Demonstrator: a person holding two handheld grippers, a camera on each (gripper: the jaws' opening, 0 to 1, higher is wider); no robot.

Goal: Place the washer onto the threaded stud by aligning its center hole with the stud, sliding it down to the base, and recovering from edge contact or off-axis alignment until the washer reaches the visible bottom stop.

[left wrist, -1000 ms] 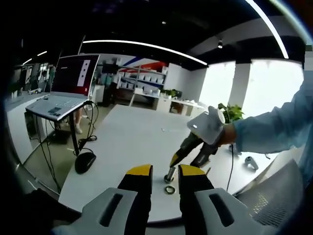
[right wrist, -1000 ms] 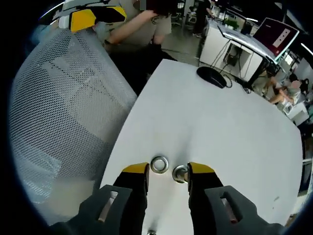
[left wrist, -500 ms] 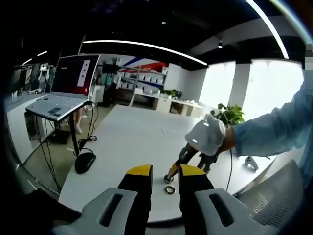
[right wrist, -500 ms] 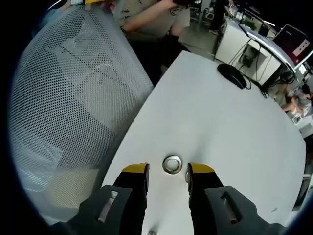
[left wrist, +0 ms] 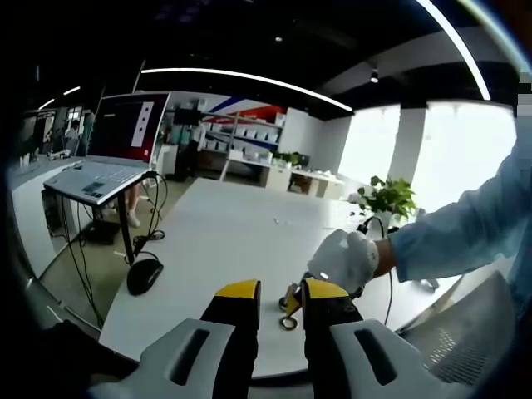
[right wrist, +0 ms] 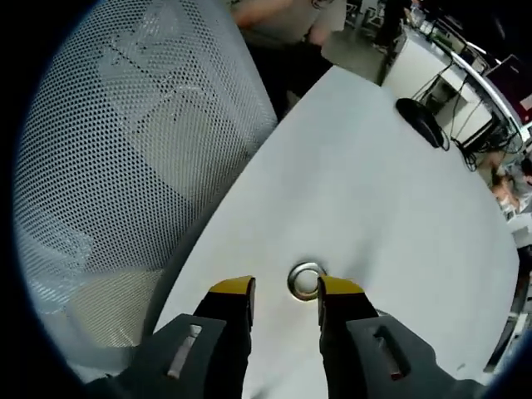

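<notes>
One mesh chair (right wrist: 125, 158) crowds the table (right wrist: 399, 216) beside the washer (right wrist: 305, 280).

A wide stretch of bare tabletop (right wrist: 391, 208) is seen beyond the washer (right wrist: 305, 280), open on all sides of it but one. The washer lies just at the right claw (right wrist: 285, 301), touching or nearly touching its right-hand tip; a gap is left between the two tips. The near edge is crowded by a mesh chair back (right wrist: 125, 150). In the left gripper view, the way past the left claw (left wrist: 280, 299) is partly blocked by a gloved hand (left wrist: 347, 258).
</notes>
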